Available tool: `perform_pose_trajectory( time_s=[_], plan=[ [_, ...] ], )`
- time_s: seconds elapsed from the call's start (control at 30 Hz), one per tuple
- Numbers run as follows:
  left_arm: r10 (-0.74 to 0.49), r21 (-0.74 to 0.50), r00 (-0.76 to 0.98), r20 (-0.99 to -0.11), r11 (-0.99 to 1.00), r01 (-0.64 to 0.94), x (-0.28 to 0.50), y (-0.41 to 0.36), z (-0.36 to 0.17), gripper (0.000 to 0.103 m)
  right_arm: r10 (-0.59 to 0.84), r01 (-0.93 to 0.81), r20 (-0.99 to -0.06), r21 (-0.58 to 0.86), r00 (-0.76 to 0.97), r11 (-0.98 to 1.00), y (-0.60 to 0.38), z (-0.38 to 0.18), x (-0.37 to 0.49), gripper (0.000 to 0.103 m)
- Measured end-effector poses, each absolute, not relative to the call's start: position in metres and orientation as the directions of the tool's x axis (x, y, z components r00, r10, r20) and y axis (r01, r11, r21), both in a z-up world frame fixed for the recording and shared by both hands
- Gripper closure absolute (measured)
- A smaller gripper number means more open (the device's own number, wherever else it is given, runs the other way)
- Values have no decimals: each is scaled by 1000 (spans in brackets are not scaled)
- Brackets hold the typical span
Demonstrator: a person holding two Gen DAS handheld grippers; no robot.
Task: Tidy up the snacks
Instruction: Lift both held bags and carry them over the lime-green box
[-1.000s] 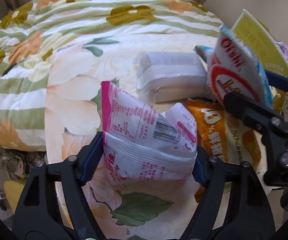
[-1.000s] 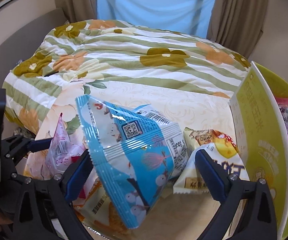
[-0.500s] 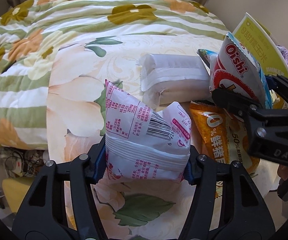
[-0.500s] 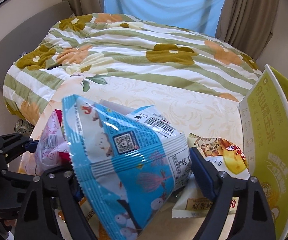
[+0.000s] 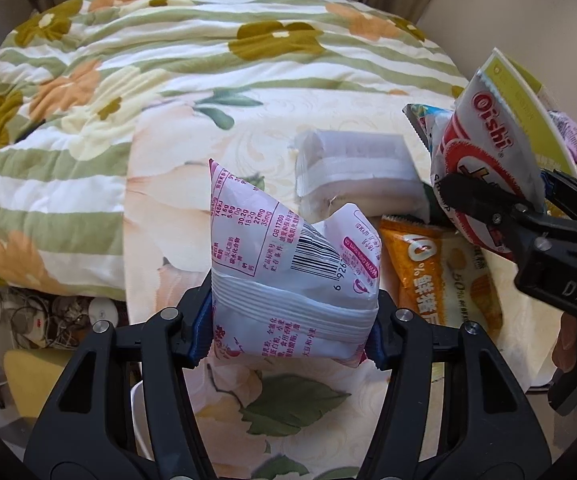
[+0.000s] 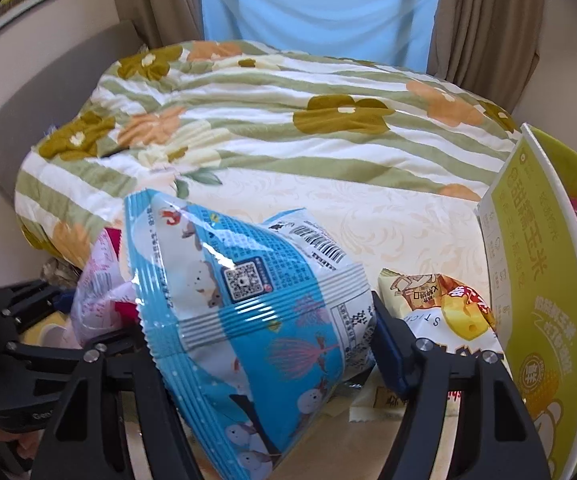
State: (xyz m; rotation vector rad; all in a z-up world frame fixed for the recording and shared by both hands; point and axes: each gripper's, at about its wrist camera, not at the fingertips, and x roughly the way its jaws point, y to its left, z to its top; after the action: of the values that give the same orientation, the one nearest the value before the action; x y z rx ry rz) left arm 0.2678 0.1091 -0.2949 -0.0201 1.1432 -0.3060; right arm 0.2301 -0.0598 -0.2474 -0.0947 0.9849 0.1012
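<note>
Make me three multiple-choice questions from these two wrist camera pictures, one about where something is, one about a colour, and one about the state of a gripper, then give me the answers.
1. Where does the orange snack packet lie?
A. on the striped quilt far behind
B. on the bed, to the right of the pink and white packet
C. inside the yellow-green box

2. What is the main colour of the packet in the right gripper, seen from the right wrist?
A. blue
B. black
C. orange

3. What is the left gripper doing?
A. gaping with nothing between its fingers
B. clamped on the pink and white packet
C. clamped on the tissue pack

Answers: 1 B, it lies flat just right of the held packet. 2 A, the blue packet fills that view. 3 B, both pads press into the packet's sides.
</note>
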Motion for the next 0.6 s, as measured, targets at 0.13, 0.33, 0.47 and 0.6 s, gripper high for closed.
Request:
perform_pose_trajectory(
  time_s=[0.13, 0.33, 0.47, 0.6],
  plan=[
    [-263, -180, 407, -875, 956, 232, 263, 112, -273, 49, 78, -111, -813, 16, 578, 994, -60, -222, 224, 37],
    [-287, -190, 445, -848, 949, 250, 258, 109, -232, 50, 121, -78, -766, 93, 631, 993, -70, -170, 206, 37],
    [-300, -185, 475, -828, 944, 273, 255, 99, -203, 50, 132, -57, -732, 127, 668, 990, -83, -138, 190, 37],
    [-313, -180, 503, -806, 938, 296, 251, 78, -174, 50, 118, -35, -702, 131, 702, 991, -104, -109, 172, 37]
  ],
)
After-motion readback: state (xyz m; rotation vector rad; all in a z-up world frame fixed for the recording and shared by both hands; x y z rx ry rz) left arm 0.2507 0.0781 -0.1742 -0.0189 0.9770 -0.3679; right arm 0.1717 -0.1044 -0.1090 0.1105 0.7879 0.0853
